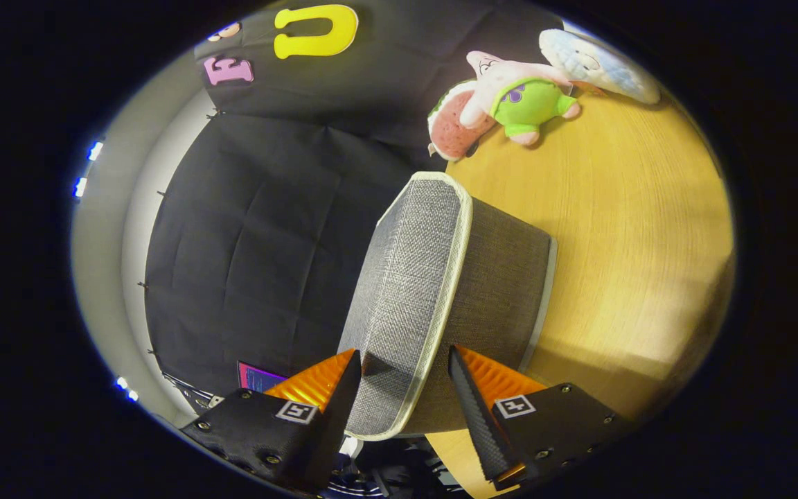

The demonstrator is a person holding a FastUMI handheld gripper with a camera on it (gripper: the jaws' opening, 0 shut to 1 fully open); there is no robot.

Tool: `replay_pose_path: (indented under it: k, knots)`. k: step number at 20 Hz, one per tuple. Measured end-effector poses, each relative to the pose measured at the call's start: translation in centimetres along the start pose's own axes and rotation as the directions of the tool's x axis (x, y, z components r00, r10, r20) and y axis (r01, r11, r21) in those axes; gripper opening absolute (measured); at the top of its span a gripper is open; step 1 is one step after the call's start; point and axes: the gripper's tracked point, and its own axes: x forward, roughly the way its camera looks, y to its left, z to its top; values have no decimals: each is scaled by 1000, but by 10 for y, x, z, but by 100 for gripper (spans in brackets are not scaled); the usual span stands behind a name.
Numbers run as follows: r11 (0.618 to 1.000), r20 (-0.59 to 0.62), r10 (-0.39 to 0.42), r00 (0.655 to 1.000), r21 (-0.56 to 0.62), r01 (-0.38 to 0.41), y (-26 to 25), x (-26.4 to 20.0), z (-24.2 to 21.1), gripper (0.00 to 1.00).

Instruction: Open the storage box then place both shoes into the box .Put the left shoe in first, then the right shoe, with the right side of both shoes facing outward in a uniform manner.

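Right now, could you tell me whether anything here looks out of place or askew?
Nothing looks damaged or spilled. The grey storage box sits on the wooden table, its lid edge between the hand-held gripper fingers, which don't visibly press it. Plush toys lie beyond the box.

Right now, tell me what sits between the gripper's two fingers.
The grey fabric lid of the storage box, its pale piped edge included, sits between the fingers of the gripper in the gripper view; whether they press it is unclear.

We see a grey woven fabric storage box (pixel 433 291) with cream piping, a yellow wood-grain surface (pixel 634 229), and a pink plush star (pixel 510 86) in green shorts.
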Motion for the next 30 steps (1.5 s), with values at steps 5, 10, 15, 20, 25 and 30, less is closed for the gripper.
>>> replay_pose_path:
  k: [5,10,15,20,25,30]
  knots:
    - [990,16,27,1000,141,-29,4,-11,14,12]
    - [998,-24,19,1000,53,-18,25,-10,6,2]
    - [993,-13,-58,998,102,59,28,-19,11,2]
    - [993,0,-86,996,86,86,59,-21,21,2]
    - [997,15,-80,997,-6,80,104,-11,37,2]
    - [996,13,-75,997,-55,76,146,11,47,2]
